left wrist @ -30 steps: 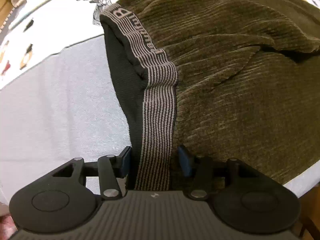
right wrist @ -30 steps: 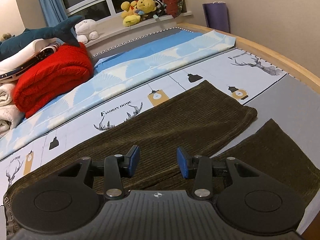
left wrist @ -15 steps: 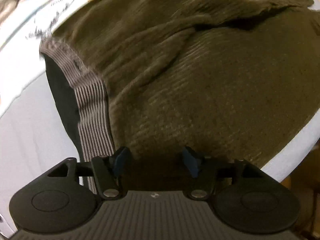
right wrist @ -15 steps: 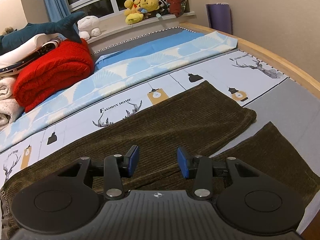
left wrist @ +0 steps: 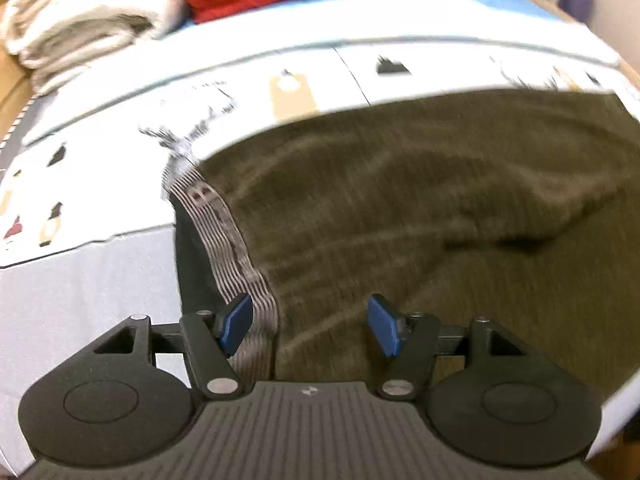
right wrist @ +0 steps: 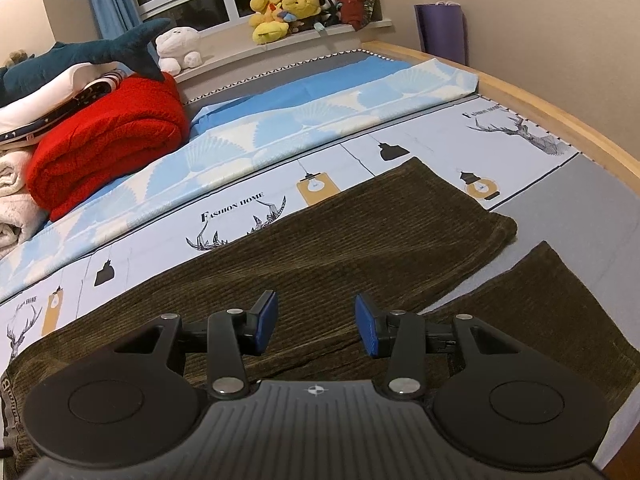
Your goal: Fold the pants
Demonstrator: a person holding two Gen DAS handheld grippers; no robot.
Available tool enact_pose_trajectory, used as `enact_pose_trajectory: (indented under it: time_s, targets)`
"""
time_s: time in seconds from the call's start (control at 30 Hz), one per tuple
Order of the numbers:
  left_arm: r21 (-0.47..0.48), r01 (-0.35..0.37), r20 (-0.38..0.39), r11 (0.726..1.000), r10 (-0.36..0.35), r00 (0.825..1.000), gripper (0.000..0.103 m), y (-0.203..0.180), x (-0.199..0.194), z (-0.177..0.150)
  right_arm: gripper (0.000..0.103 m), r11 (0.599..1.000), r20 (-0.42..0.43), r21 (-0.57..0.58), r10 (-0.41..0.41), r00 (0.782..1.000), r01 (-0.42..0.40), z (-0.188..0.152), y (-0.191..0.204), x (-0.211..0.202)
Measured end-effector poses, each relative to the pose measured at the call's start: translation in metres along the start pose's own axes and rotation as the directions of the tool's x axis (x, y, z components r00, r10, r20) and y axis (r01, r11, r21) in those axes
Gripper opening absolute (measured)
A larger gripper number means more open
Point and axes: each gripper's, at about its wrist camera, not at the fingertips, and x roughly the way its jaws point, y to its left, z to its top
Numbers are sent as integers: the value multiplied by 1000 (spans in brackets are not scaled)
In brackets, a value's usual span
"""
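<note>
Dark olive corduroy pants [right wrist: 360,248] lie spread on the bed, both legs running to the right, the far leg [right wrist: 420,216] and the near leg [right wrist: 560,300] apart at their ends. The striped elastic waistband [left wrist: 228,240] shows in the left wrist view, blurred by motion. My left gripper [left wrist: 310,330] is open, hovering just above the waist end of the pants [left wrist: 420,220], empty. My right gripper [right wrist: 315,322] is open and empty above the pants' middle.
A red folded blanket [right wrist: 108,136] and white towels [right wrist: 12,200] are stacked at the bed's far left, with a plush shark [right wrist: 100,52] on top. Stuffed toys [right wrist: 288,12] sit on the windowsill. The wooden bed frame [right wrist: 560,116] runs along the right.
My left gripper has pulled back and tilted up from the waistband, with the jaws now wider; the view now takes in the bed beyond. The right gripper has barely moved.
</note>
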Motion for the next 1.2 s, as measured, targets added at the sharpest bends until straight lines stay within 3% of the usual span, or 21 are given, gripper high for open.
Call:
enact_pose_trajectory:
  time_s: [0.17,0.47,0.97,1.2]
  targets:
    - [-76,-30,50,997,34,998,70,8,-11,12,45,1000,-2,-17,4,1000,-4,1,2,2]
    - [-104,-58,91,993,68,994,72,-14,-5,35,45,997,21,-70,23,1000,-21,5,10,2]
    - [-164,14,99,986,3,995,72,-50,6,66,45,982,58,-186,48,997,-36,6,22,-1]
    - [-155,10,101,988,6,995,72,-54,12,76,45,977,51,-210,51,997,-39,4,24,-2]
